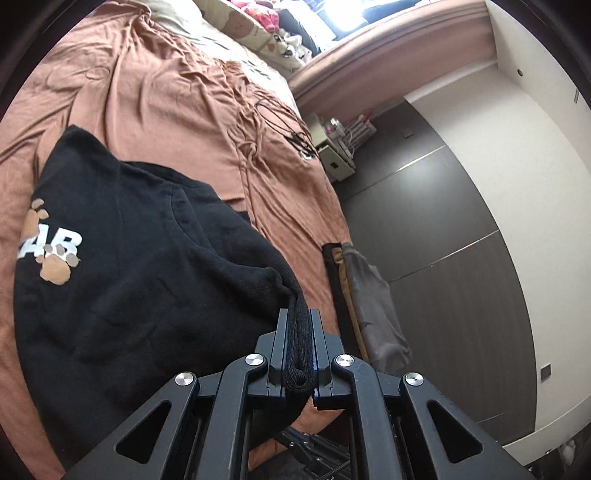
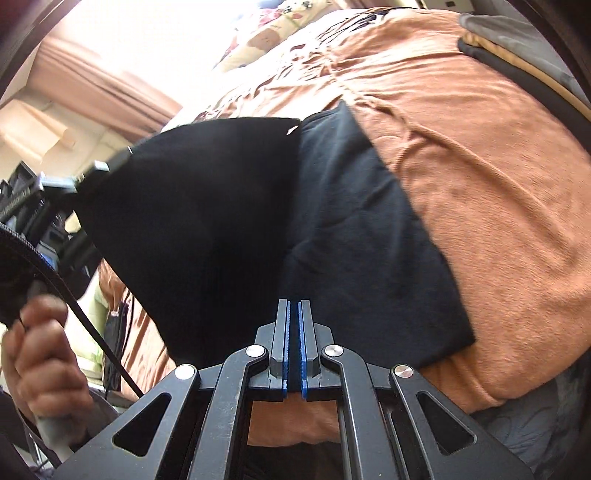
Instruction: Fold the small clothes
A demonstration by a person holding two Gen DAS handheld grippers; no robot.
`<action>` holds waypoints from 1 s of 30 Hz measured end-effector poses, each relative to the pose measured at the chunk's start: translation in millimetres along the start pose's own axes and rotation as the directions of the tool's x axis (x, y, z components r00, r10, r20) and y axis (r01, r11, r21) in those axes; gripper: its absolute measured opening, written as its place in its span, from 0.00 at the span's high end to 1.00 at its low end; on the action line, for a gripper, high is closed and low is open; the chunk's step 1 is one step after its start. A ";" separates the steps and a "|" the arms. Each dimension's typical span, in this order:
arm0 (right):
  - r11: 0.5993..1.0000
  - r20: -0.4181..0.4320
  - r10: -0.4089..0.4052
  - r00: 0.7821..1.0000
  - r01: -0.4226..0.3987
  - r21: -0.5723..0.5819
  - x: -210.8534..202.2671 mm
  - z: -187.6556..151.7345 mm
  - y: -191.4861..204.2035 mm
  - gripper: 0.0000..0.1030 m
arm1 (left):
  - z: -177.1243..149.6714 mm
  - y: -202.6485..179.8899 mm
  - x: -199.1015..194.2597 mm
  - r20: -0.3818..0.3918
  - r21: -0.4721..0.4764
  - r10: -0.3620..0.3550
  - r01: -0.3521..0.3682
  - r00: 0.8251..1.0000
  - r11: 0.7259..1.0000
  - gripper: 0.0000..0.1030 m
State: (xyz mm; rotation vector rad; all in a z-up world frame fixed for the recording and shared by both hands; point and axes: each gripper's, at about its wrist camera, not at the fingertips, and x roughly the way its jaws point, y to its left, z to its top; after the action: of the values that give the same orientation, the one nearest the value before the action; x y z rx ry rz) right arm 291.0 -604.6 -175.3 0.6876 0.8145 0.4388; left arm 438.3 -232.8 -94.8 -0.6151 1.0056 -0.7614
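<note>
A black sweatshirt (image 1: 140, 266) with a paw print and white letters lies on the brown bed cover (image 1: 166, 110). My left gripper (image 1: 298, 312) is shut on its ribbed hem (image 1: 297, 343) and holds that edge raised. In the right wrist view the lifted flap (image 2: 207, 206) stretches from the left gripper (image 2: 107, 164) at upper left down to my right gripper (image 2: 294, 302). The right gripper's blue pads (image 2: 303, 332) stand almost together, with a thin dark layer of the cloth between them. The rest of the garment (image 2: 369, 240) lies flat on the cover (image 2: 480, 166).
Pillows (image 1: 240, 26) sit at the bed's head and black cables (image 1: 295, 136) lie near its right edge. A small bedside unit (image 1: 332, 155), dark floor (image 1: 443, 258) and a grey cloth (image 1: 376, 314) lie beside the bed. A hand (image 2: 40, 350) grips the left tool's handle.
</note>
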 end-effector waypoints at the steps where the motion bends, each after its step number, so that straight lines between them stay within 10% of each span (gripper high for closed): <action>1: 1.000 0.002 -0.002 1.000 0.002 0.005 -1.4 0.7 -1.5 0.99 | -2.7 0.2 3.2 -0.012 0.000 -0.002 0.002 1.000 1.000 0.92; 20: 0.996 0.001 -0.040 0.999 0.040 0.080 -44.9 -10.8 -50.2 0.99 | -46.5 -24.5 71.5 -0.185 0.045 0.012 -0.004 0.983 0.999 0.92; 22: 0.996 -0.001 -0.035 0.999 0.035 0.083 -46.4 -12.3 -53.3 0.99 | -52.0 -23.8 79.7 -0.219 0.045 0.019 -0.009 0.975 0.999 0.86; 27: 0.997 -0.009 0.009 1.000 -0.009 0.073 -50.9 -16.0 -57.4 0.99 | -57.9 -17.8 82.6 -0.266 0.022 0.003 0.003 0.964 1.000 0.28; 30: 0.997 -0.015 0.034 0.999 -0.033 0.064 -47.5 -16.0 -57.2 0.99 | -54.8 -12.3 69.6 -0.230 0.045 0.039 -0.030 0.972 0.999 0.26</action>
State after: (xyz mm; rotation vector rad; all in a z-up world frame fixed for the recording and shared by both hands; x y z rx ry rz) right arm 254.8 -667.0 -199.2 0.7583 0.8363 0.4504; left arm 408.1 -301.4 -143.5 -0.4792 1.2085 -0.8340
